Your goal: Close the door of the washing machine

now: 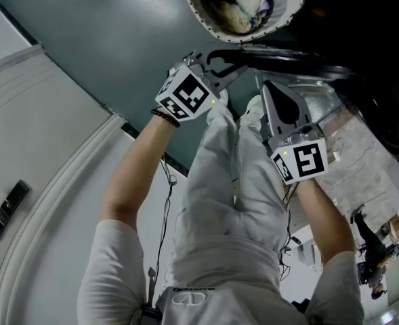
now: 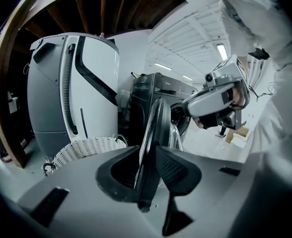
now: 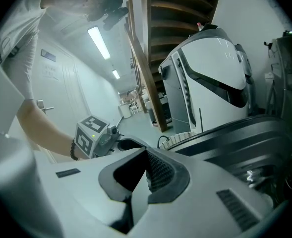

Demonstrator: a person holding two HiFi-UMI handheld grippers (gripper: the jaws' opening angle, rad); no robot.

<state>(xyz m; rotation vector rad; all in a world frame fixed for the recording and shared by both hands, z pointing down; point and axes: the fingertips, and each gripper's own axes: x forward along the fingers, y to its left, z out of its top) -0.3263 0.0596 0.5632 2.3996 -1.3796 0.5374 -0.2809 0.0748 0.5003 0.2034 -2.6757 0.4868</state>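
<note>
The dark washing machine [image 2: 158, 95] stands ahead with its round door [image 2: 153, 128] swung out, edge-on in the left gripper view. My left gripper [image 2: 148, 157] is shut on the door's rim, which runs between both pads. From the head view the left gripper [image 1: 216, 63] meets the door's dark edge [image 1: 287, 59]. My right gripper [image 1: 270, 90] hangs just right of it, shut with nothing in it. In the right gripper view its jaws [image 3: 146, 165] are pressed together, and the door's dark face [image 3: 245, 138] lies close on the right.
A white wicker basket [image 2: 86, 150] holding laundry [image 1: 243, 5] sits on the floor left of the machine. Behind it stands a tall white and grey appliance [image 2: 71, 93]. Wooden stairs [image 3: 155, 43] rise above it. A white room door [image 1: 6, 208] is at my left.
</note>
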